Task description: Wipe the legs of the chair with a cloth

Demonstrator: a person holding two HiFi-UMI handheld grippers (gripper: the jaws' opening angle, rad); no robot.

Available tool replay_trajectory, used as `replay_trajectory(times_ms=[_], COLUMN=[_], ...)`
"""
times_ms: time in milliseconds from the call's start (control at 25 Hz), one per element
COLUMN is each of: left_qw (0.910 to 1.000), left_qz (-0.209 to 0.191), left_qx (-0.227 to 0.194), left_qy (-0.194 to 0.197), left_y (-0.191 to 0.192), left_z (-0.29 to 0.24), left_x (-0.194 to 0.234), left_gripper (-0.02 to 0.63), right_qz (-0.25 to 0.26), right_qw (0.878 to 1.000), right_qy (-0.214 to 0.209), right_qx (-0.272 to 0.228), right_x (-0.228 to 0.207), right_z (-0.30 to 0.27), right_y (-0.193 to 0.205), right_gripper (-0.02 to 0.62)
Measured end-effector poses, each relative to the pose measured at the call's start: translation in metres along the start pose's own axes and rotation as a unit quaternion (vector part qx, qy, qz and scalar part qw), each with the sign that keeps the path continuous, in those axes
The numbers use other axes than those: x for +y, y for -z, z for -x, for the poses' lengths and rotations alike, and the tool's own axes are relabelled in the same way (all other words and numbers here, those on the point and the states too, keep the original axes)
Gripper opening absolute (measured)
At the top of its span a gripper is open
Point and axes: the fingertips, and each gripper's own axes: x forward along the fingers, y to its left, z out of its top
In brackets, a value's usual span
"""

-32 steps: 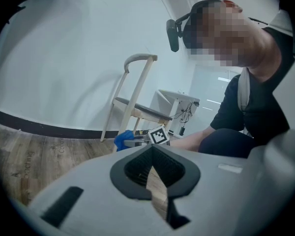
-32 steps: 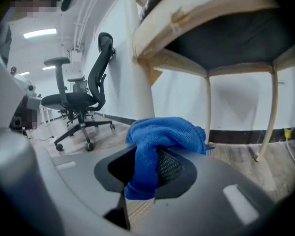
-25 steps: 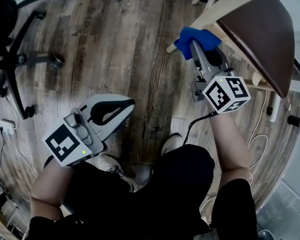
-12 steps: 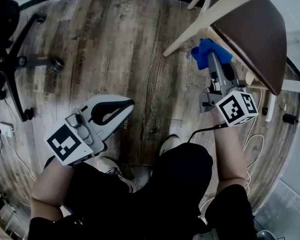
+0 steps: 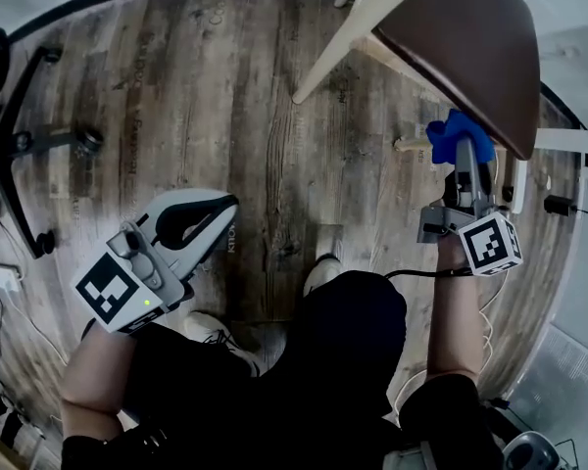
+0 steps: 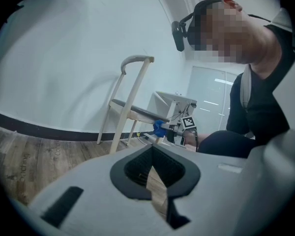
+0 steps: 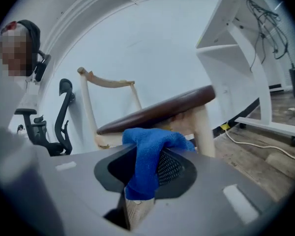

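Note:
The chair has a dark brown seat [image 5: 465,32] and pale wooden legs; one long leg [image 5: 338,52] slants toward the floor. My right gripper [image 5: 461,153] is shut on a blue cloth [image 5: 457,135] under the seat's near right edge, beside a short pale leg end [image 5: 410,145]. In the right gripper view the cloth [image 7: 146,159] bulges out between the jaws, with a chair leg [image 7: 204,132] close behind it; contact cannot be told. My left gripper [image 5: 223,225] hovers low over the floor at the left, shut and holding nothing.
A black office chair base [image 5: 24,150] stands at the far left on the wooden plank floor [image 5: 206,96]. White desk frame parts [image 7: 246,58] and cables [image 5: 568,204] lie right of the chair. The person's legs and shoe [image 5: 318,274] are below.
My right gripper has carried the blue cloth from the long front leg to the right and nearer, under the seat's right edge. The left gripper has stayed about where it was.

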Motion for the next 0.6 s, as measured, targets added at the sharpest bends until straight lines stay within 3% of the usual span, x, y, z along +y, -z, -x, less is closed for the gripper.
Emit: replay_trajectory(times_ms=[280, 480, 600], left_qw=[1.0000, 0.9998, 0.9997], left_qz=[0.001, 0.007, 0.006], left_qx=[0.008, 0.016, 0.023], left_qy=[0.005, 0.010, 0.007], left_y=[0.003, 0.008, 0.012], left_z=[-0.006, -0.008, -0.009], left_x=[-0.002, -0.001, 0.001], left_gripper=[0.008, 0.008, 0.008], right_qz=[-0.010, 0.034, 0.010], right_qw=[0.997, 0.994, 0.994], right_qy=[0.077, 0.106, 0.111], right_qx=[-0.028, -0.003, 0.007], right_x=[-0.056, -0.075, -0.083], right_z=[0.041, 0.034, 0.027], right_y=[-0.021, -0.008, 0.010], right_gripper=[0.099, 0.100, 0.100])
